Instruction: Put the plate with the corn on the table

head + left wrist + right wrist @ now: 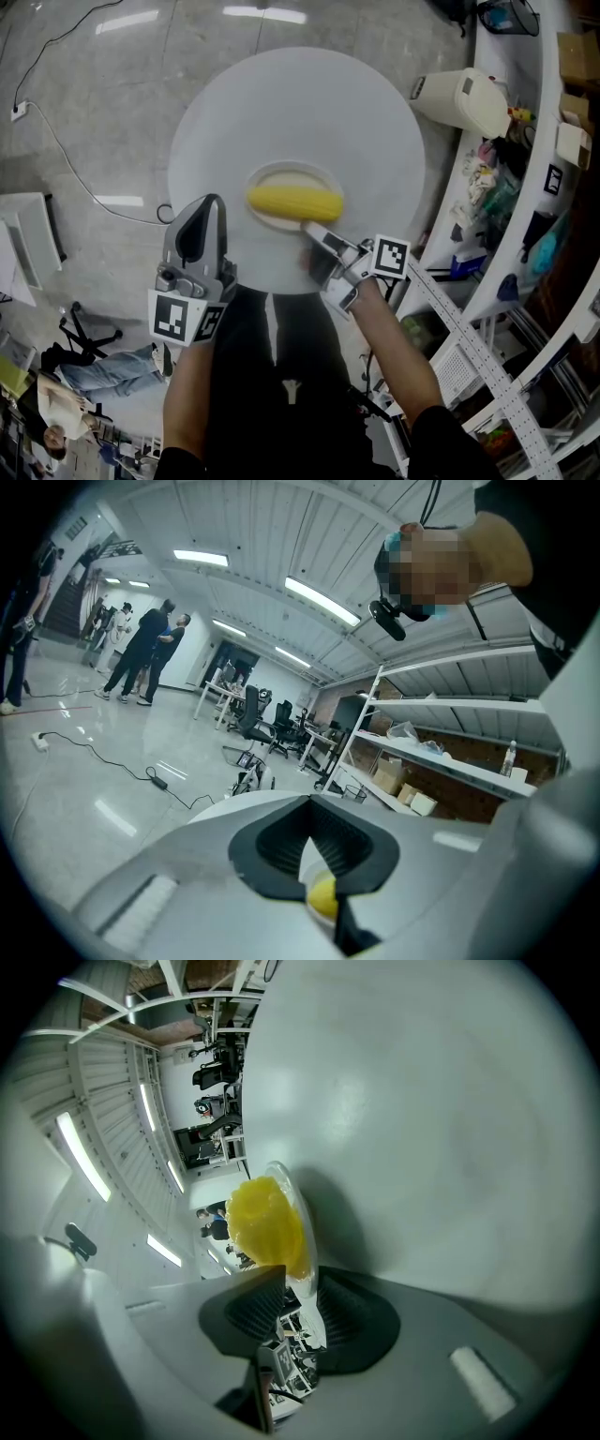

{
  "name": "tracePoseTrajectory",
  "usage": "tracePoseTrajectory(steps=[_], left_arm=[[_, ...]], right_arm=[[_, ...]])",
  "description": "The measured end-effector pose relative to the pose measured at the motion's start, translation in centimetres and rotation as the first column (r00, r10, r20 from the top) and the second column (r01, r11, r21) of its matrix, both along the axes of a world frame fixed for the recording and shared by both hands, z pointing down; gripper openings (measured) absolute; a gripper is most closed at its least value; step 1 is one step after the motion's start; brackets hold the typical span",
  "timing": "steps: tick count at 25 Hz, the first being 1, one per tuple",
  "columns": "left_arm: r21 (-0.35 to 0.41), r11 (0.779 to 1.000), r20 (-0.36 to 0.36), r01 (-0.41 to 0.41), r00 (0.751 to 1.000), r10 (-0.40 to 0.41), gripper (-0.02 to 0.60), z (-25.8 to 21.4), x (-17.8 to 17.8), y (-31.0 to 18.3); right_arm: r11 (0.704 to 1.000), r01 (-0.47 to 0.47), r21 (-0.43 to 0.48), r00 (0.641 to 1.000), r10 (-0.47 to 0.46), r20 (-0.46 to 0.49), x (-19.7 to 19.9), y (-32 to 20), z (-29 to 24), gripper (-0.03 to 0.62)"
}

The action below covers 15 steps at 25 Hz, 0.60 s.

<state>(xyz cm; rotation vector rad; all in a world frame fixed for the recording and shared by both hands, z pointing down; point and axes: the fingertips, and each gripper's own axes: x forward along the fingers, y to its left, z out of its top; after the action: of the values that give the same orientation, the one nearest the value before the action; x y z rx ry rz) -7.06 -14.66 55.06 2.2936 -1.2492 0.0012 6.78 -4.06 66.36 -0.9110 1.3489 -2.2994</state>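
Note:
A yellow corn cob point(293, 202) lies on a small pale plate point(269, 174) that rests flat near the front of the round white table point(300, 94). My right gripper point(314, 234) reaches in from the near side. In the right gripper view the plate's rim point(306, 1232) stands between the jaws of the right gripper point(300, 1302), with a gap showing beside it, and the corn point(262, 1222) sits just beyond. My left gripper point(208, 202) hovers at the table's near left edge, shut and empty. Through the left gripper point(311, 841) a bit of corn point(322, 895) shows.
A white lidded bin point(464, 98) stands off the table's far right. White shelving point(525, 234) full of goods curves along the right. A cable point(66, 159) runs over the floor at left, and a person point(66, 384) sits at lower left.

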Motion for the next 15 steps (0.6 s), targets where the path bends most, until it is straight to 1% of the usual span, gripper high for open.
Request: tracePoseTrajectory(steps=[4, 9, 15], left_arm=[[0.001, 1.000, 0.000, -0.002, 1.000, 0.002, 0.005, -0.2, 0.0, 0.3], [-0.002, 1.000, -0.004, -0.002, 1.000, 0.002, 0.005, -0.3, 0.0, 0.5], [-0.004, 1.000, -0.002, -0.008, 1.000, 0.008, 0.005, -0.1, 0.3, 0.7]], right_arm=[[1.000, 0.022, -0.006, 1.000, -0.022, -0.004, -0.1, 0.4, -0.1, 0.120], [0.999, 0.039, -0.015, 0.999, -0.039, 0.010, -0.4, 0.6, -0.3, 0.144], [0.997, 0.066, -0.032, 0.998, -0.066, 0.000, -0.3, 1.3, -0.1, 0.147]])
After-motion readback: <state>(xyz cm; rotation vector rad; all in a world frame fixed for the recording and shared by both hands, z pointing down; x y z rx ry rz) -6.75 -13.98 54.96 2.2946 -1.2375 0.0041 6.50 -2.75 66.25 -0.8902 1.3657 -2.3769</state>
